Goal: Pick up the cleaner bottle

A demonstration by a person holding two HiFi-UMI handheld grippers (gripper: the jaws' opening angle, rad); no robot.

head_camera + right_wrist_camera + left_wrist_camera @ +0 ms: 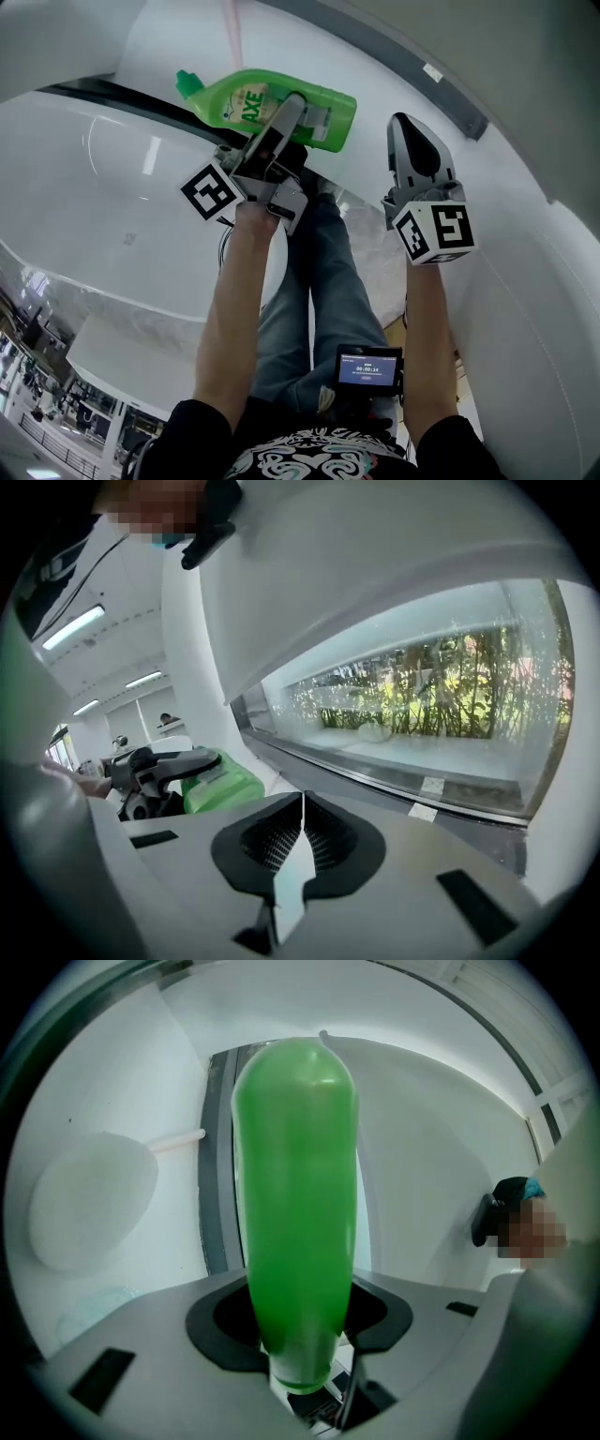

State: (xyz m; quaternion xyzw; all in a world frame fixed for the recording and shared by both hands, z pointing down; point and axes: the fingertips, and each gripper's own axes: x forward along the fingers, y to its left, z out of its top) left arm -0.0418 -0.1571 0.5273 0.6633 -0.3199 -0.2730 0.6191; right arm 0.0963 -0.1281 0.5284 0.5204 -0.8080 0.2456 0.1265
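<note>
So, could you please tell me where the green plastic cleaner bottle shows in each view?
Head view: green plastic cleaner bottle upper centre, lying sideways, cap to the left.
Left gripper view: fills the centre, between the jaws.
Right gripper view: lower left.
Shared landmark: the left claw clamped on it.

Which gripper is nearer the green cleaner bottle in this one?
Left. The left gripper is clamped on the green cleaner bottle; the right gripper is shut and empty, standing apart beyond the bottle's base end.
</note>
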